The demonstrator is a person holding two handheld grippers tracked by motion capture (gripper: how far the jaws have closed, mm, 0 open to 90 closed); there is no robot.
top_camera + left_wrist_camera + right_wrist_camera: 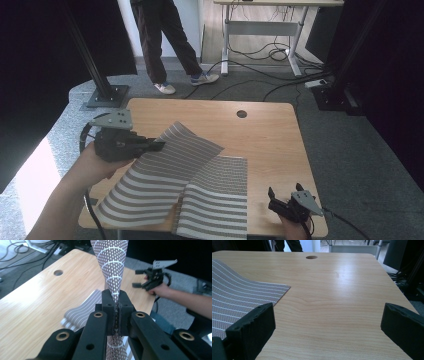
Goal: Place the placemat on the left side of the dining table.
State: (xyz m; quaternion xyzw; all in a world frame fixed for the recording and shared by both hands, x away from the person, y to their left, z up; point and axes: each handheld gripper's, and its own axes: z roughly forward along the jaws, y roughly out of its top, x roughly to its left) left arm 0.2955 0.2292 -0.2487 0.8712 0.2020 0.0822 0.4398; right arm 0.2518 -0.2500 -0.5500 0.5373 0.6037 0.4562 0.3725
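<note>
Left gripper (115,306): clenched on the left edge of the striped woven placemat (165,175), so that side hangs lifted off the wood, probably to fold it over.
Placemat: near left of the wooden table (270,135); its right half lies flat as an anchor.
Right gripper (282,205): jaws spread, holding nothing, waiting low at the near right corner, just beside the mat.
Cable hole (242,114): far side, well apart.

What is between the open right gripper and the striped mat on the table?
Nothing visible: only bare table lies between the right gripper and the striped mat. The left gripper holds its other side lifted.
</note>
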